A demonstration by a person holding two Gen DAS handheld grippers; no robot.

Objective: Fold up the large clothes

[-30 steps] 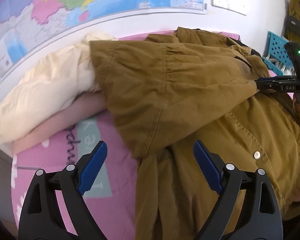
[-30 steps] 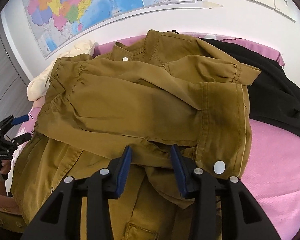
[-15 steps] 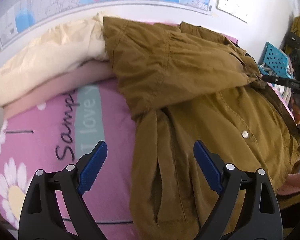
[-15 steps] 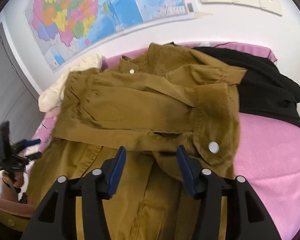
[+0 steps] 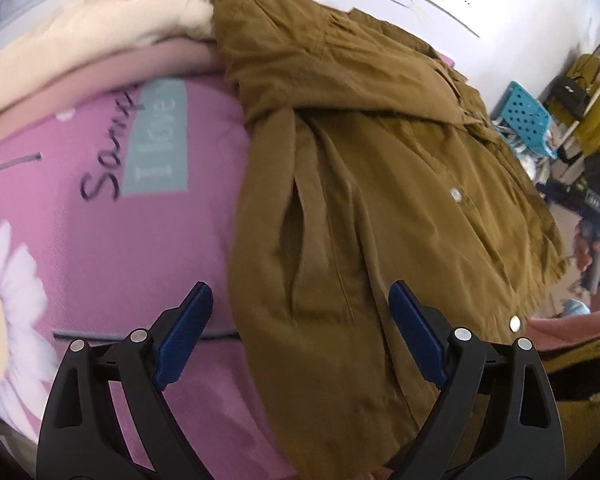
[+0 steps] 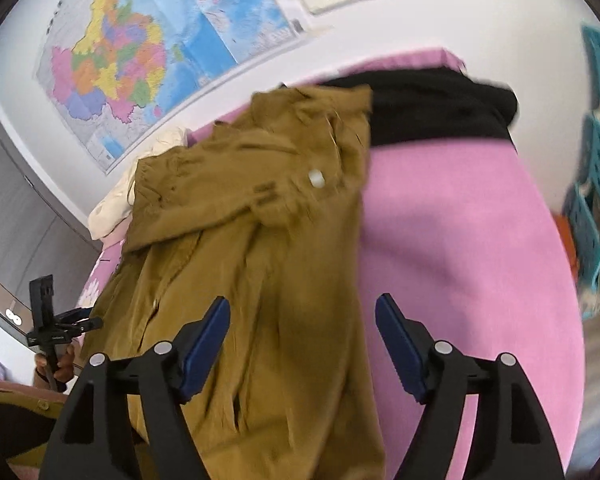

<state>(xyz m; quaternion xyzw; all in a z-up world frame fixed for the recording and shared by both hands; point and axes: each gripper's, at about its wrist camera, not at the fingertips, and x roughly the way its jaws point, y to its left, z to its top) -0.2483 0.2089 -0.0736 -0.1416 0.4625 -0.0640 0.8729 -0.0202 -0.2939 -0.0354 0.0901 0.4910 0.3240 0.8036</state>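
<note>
Left gripper (image 5: 300, 328): jaws wide apart, holding nothing. Right gripper (image 6: 302, 338): jaws opening, empty. The brown jacket (image 5: 380, 184) lies on the pink bed (image 5: 100, 240) beneath both.

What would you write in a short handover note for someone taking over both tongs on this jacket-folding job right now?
Left tongs: open, empty, over the jacket's left edge.
Right tongs: opening, gripping nothing, over the jacket's right edge.
Brown jacket: flat on the pink bed, collar towards the wall, sleeves laid across the chest.
Black garment: beside the collar, not folded.
Done: sleeves folded in.
Left: probably fold the body, then do the black garment.
</note>
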